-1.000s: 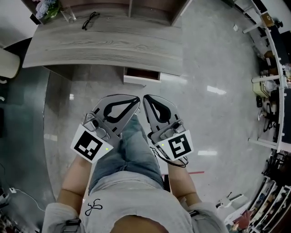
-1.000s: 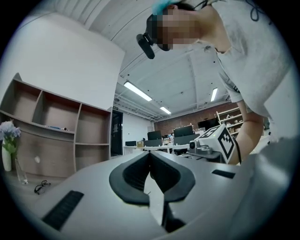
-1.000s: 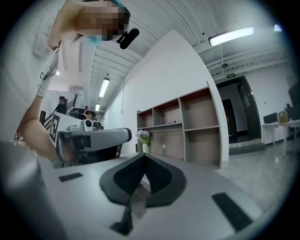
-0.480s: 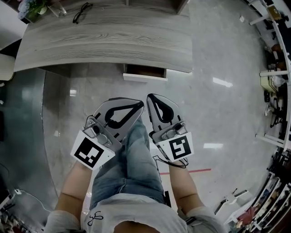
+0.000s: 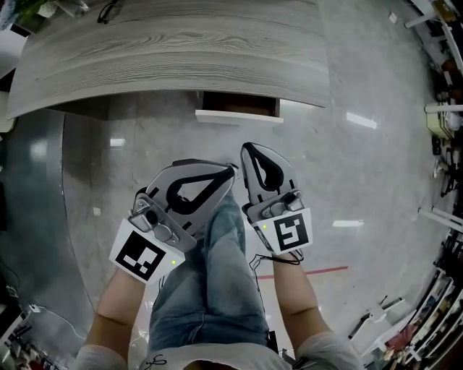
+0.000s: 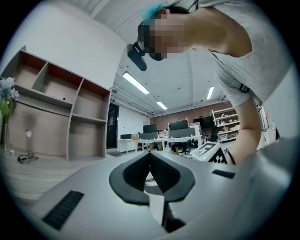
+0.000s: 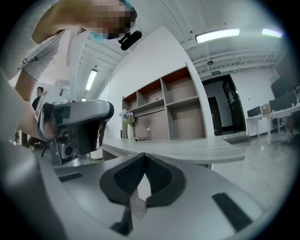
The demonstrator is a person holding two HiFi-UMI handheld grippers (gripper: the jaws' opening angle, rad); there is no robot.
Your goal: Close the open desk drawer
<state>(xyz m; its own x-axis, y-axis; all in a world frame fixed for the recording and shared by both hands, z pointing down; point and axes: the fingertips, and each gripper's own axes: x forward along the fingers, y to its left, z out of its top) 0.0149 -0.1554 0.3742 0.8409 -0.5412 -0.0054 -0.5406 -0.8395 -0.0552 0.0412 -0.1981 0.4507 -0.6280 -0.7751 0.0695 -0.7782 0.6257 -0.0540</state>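
The open drawer [image 5: 239, 113] juts out from under the grey wooden desk [image 5: 181, 50], its white front facing me and its brown inside showing. My left gripper [image 5: 228, 170] is held low over the person's leg, shut with nothing in it. My right gripper [image 5: 248, 149] is beside it, also shut and empty. Both tips sit a short way in front of the drawer and touch nothing. In the right gripper view the desk [image 7: 187, 146] edge shows ahead with the left gripper's body [image 7: 75, 126] at the left.
A pair of glasses [image 5: 108, 9] lies on the desk's far side, below open shelving [image 7: 168, 110]. To the right of the desk stretches glossy grey floor [image 5: 362, 166], with racks and clutter [image 5: 445, 108] at the far right. A red line [image 5: 318, 272] marks the floor.
The desk and drawer have slid up and closer in the head view as the person stepped forward. Both grippers stay shut, held side by side, now nearer the drawer.
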